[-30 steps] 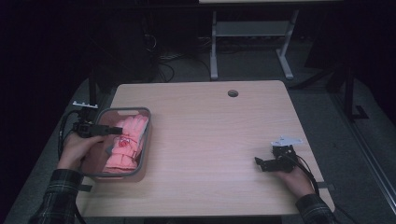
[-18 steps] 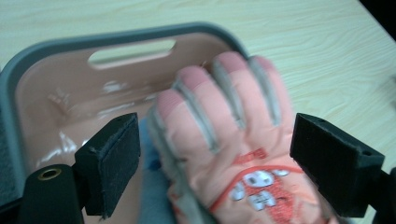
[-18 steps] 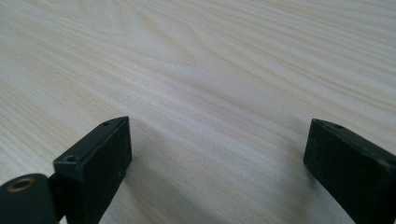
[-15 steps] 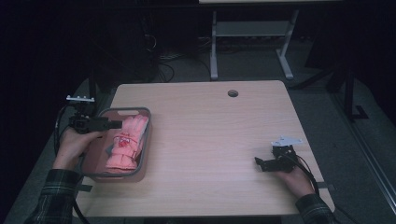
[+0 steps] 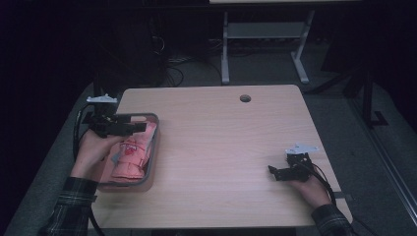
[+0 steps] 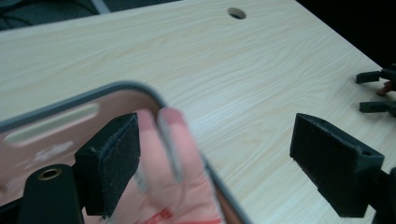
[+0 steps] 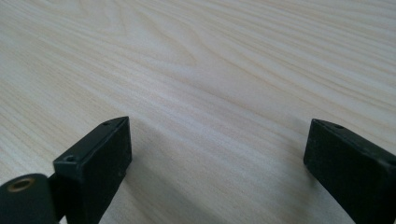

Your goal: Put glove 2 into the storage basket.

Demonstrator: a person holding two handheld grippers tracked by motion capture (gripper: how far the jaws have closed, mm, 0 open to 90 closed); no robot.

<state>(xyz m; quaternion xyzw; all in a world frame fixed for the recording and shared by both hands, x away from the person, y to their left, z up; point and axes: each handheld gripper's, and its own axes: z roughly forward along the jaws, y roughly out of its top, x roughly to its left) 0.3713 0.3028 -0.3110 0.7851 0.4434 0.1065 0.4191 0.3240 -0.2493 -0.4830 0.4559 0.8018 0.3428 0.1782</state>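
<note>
We see a dim room with a dark floor, cables and a metal stand behind a pale wooden table. At the table's left edge sits a grey-rimmed tray holding pink cloth. Our left gripper, jaws spread and empty, hovers over the tray's far corner, so nothing is yet lifted; the right gripper, also spread, rests well apart.
</note>
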